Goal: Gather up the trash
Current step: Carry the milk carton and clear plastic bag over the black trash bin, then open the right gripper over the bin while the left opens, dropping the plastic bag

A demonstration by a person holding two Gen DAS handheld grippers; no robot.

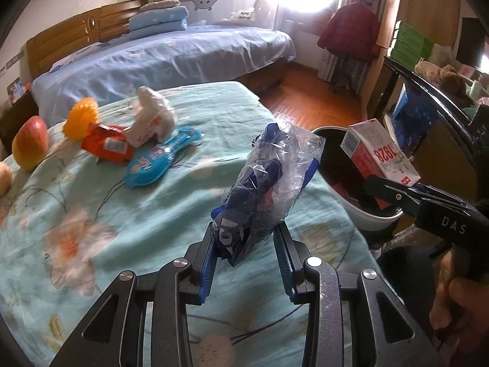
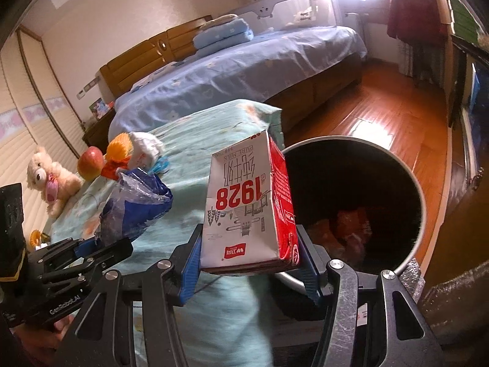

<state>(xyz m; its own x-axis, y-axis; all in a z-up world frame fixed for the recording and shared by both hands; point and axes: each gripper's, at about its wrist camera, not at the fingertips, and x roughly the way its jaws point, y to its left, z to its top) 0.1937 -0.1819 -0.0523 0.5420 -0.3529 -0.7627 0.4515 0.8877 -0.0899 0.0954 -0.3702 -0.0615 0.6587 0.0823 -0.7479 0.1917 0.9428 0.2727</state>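
My left gripper [image 1: 246, 241] is shut on a crumpled blue and clear plastic wrapper [image 1: 262, 189], held above the teal bedspread [image 1: 152, 214]. The wrapper also shows in the right wrist view [image 2: 134, 205]. My right gripper [image 2: 249, 255] is shut on a red and white milk carton [image 2: 250, 202], held upside down at the near rim of the dark trash bin [image 2: 412, 189]. The carton [image 1: 377, 156] and bin [image 1: 376, 217] also show in the left wrist view. On the bedspread lie an orange wrapper [image 1: 107, 146], a light blue wrapper [image 1: 159, 162] and a white crumpled bag [image 1: 152, 119].
An apple [image 1: 30, 146], an orange plastic item [image 1: 81, 116] and a teddy bear [image 2: 52, 177] lie at the far end of the bedspread. A blue bed [image 1: 171, 58] stands behind. Wooden floor [image 2: 382, 116] lies beyond the bin, which holds some trash [image 2: 348, 223].
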